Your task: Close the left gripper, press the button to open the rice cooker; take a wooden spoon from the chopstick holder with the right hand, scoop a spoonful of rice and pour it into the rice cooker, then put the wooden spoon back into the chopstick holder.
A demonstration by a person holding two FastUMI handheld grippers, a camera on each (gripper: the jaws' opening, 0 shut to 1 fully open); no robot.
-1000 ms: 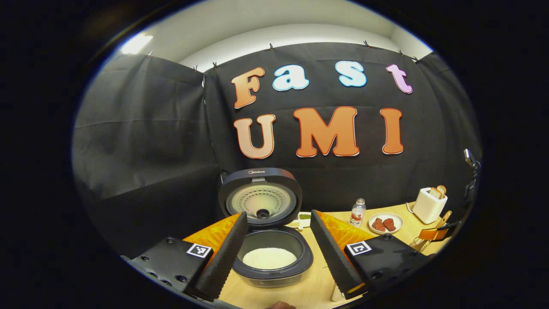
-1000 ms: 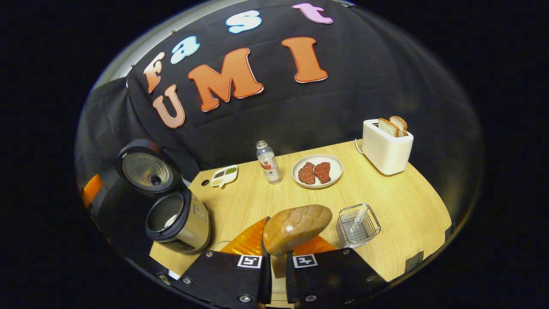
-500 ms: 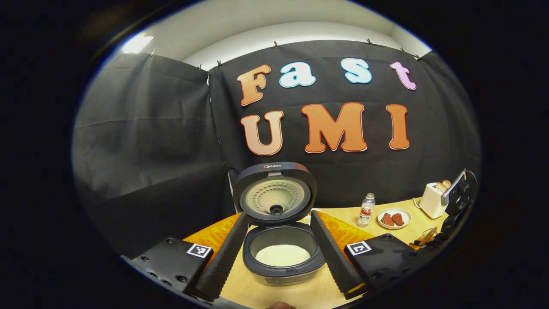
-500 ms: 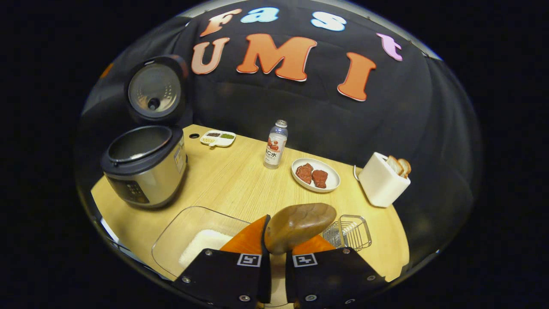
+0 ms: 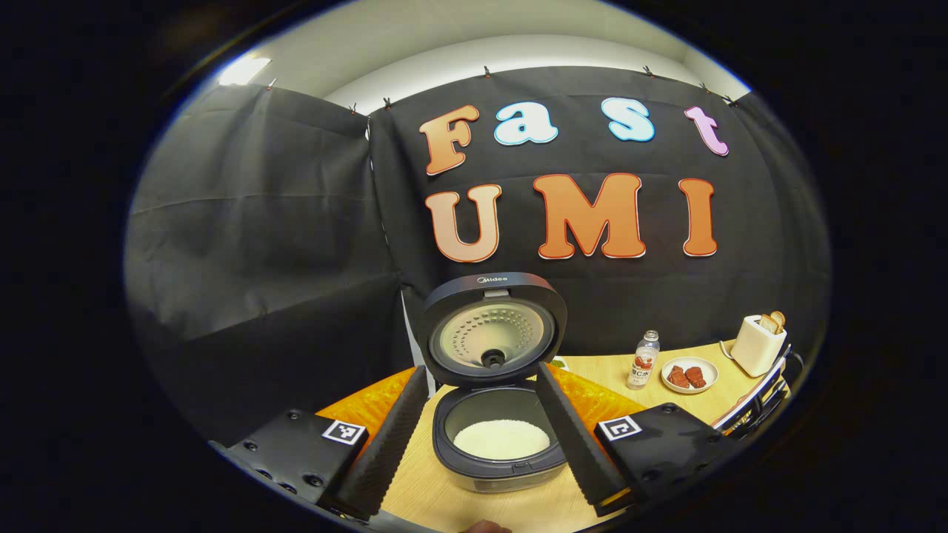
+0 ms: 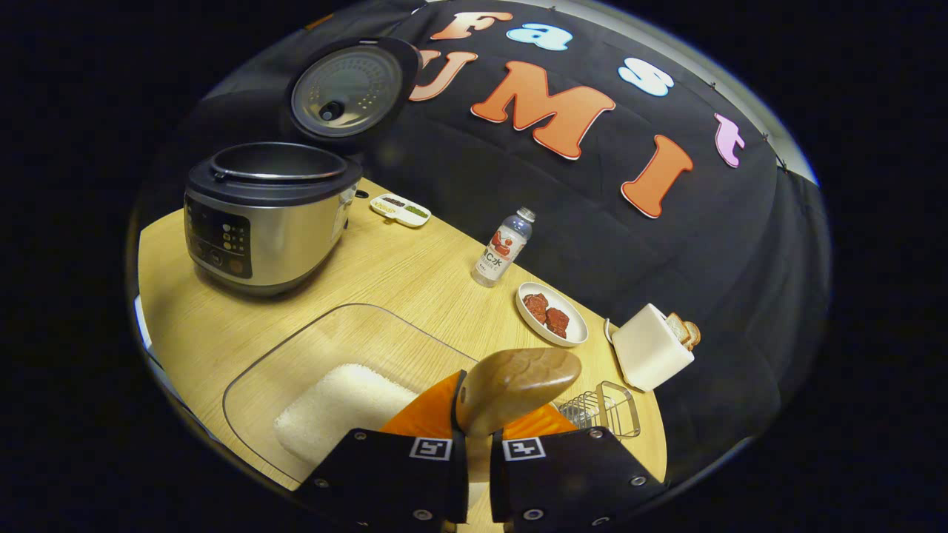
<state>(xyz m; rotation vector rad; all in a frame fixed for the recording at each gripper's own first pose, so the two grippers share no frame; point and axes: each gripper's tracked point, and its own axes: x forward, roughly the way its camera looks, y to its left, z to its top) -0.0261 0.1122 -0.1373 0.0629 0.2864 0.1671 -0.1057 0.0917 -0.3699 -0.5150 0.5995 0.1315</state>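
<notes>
My right gripper point(image 6: 474, 433) has swung from the holder point(image 6: 601, 409) toward the rice tray point(image 6: 296, 355) at the desk's point(image 6: 415, 274) near edge, jaws clamped on the spoon point(image 6: 515, 379): scooping looks next. Cooker point(image 5: 498, 437) stands lid-up by the left edge, rice inside. My left gripper point(image 5: 474, 437) hangs wide open, empty. Spoon handle hidden.

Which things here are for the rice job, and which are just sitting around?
For the job: rice cooker, wooden spoon in the right gripper, glass dish of rice, chopstick holder.
Just sitting around: bottle, plate of meat, toaster, small sauce dish.
</notes>
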